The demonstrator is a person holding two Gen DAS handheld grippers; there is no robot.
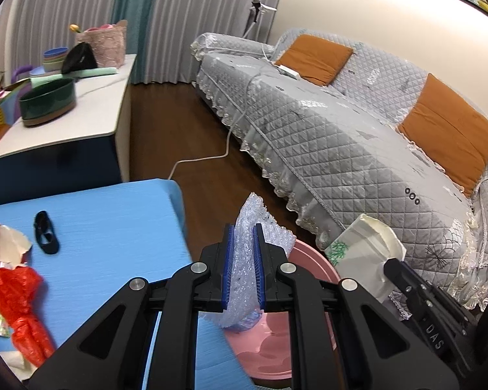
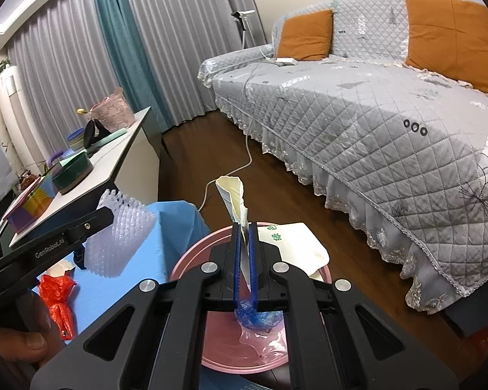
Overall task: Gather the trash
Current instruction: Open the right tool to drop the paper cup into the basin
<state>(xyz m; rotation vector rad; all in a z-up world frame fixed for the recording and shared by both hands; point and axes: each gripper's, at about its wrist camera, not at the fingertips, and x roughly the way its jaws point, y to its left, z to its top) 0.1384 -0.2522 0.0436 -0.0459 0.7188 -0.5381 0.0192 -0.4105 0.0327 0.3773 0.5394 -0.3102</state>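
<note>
My left gripper (image 1: 243, 231) is shut on a piece of white bubble-textured packing wrap (image 1: 253, 217), held over the near rim of a pink basin (image 1: 312, 261). From the right wrist view the same left gripper (image 2: 104, 214) and wrap (image 2: 120, 237) hang at the left of the basin (image 2: 192, 253). My right gripper (image 2: 244, 227) is shut on a torn white paper wrapper with green print (image 2: 232, 195), above the basin; it also shows as the right gripper (image 1: 390, 265) with the wrapper (image 1: 364, 253). Crumpled blue plastic (image 2: 257, 318) lies inside the basin.
A blue-covered table (image 1: 114, 227) carries a red plastic bag (image 1: 16, 292), torn paper (image 1: 9, 240) and a small black item (image 1: 45, 232). A grey quilted sofa (image 2: 390, 123) fills the right. A white cabinet (image 1: 81, 113) stands behind, and a white cable (image 2: 244, 165) crosses the wooden floor.
</note>
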